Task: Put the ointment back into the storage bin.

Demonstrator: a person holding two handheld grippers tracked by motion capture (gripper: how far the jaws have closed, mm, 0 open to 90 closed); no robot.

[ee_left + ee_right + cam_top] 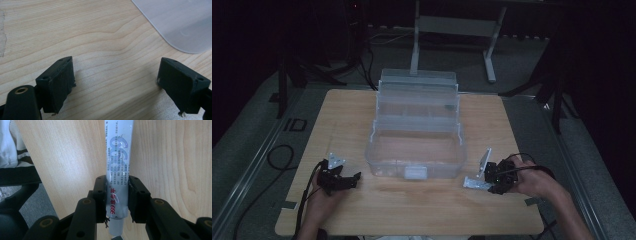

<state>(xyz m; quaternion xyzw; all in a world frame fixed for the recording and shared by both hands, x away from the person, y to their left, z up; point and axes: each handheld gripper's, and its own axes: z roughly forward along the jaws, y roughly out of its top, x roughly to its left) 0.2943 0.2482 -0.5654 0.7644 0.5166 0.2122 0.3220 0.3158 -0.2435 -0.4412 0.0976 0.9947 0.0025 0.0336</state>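
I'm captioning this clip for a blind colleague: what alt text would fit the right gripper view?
The right hand-held gripper is shut on a white tube printed with a large blue "666", clamping it near its lower end. The tube points up the frame over a light wooden tabletop, whose edge runs down the left side.

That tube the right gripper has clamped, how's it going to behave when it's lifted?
The tube looks soft and foil-like, so it will probably dent where the jaws pinch. It looks light. Being flattish, it likely won't roll. Its glossy skin may slip in the right gripper.
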